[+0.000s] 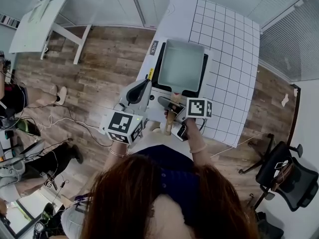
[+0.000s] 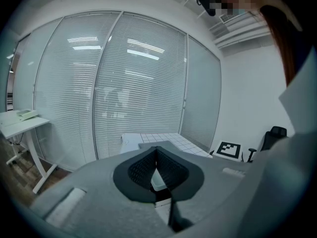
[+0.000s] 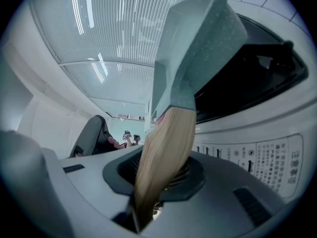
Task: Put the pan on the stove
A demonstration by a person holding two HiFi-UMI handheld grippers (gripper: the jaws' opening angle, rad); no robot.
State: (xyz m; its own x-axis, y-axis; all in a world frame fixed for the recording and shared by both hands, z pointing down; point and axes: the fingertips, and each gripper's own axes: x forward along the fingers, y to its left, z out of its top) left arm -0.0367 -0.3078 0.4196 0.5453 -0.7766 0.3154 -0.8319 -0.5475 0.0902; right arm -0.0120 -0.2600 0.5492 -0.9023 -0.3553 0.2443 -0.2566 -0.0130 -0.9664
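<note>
A pale green square pan sits flat on the black-topped stove, which stands on the white gridded table. Its wooden handle points toward me and lies between the jaws of my right gripper. In the right gripper view the handle runs down into the jaw slot of the right gripper, with a pad close on each side and no gap showing, and the pan rests over the stove's glass. My left gripper hovers just left of the handle, shut and empty.
The stove's white front panel carries printed controls. A white desk stands far left on the wood floor. A black office chair is at the right, and cables and bags lie at the left. Glass walls with blinds lie beyond the table.
</note>
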